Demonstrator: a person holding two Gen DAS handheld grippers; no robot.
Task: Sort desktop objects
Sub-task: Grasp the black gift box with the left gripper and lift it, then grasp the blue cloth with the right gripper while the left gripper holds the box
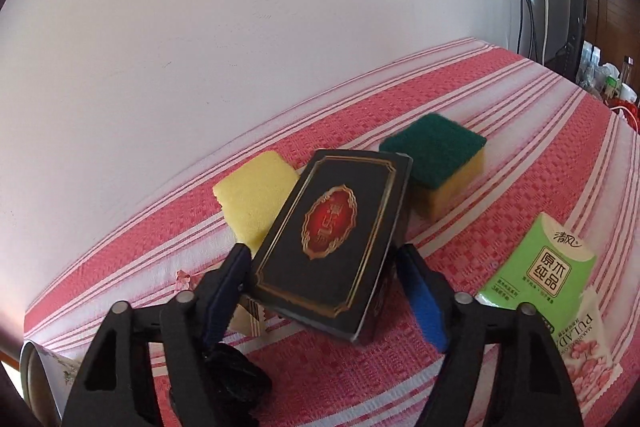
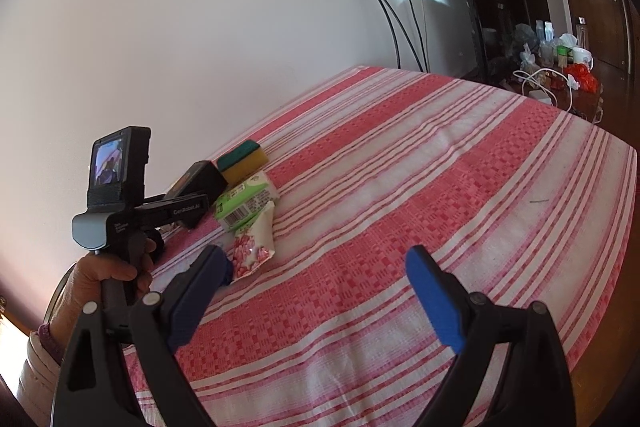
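Observation:
My left gripper (image 1: 323,251) is shut on a black box with gold trim and a red oval emblem (image 1: 332,227), its blue pads against the box's two long sides. The box is tilted, its far end over a yellow sponge (image 1: 252,195). A green-topped sponge (image 1: 434,151) lies just beyond, apart from the box. To the right lie a green tissue pack (image 1: 548,267) and a pink-flowered packet (image 1: 588,343). In the right wrist view the box (image 2: 200,179), the sponge (image 2: 244,159) and the tissue pack (image 2: 244,203) sit at the left. My right gripper (image 2: 316,259) hangs open over bare cloth.
A red and white striped cloth (image 2: 400,187) covers the table, which ends at the right (image 2: 628,195). A small striped carton (image 1: 254,319) shows under the box. Cables (image 2: 392,19) hang from wall sockets. A cluttered side table (image 2: 560,59) stands at the far right.

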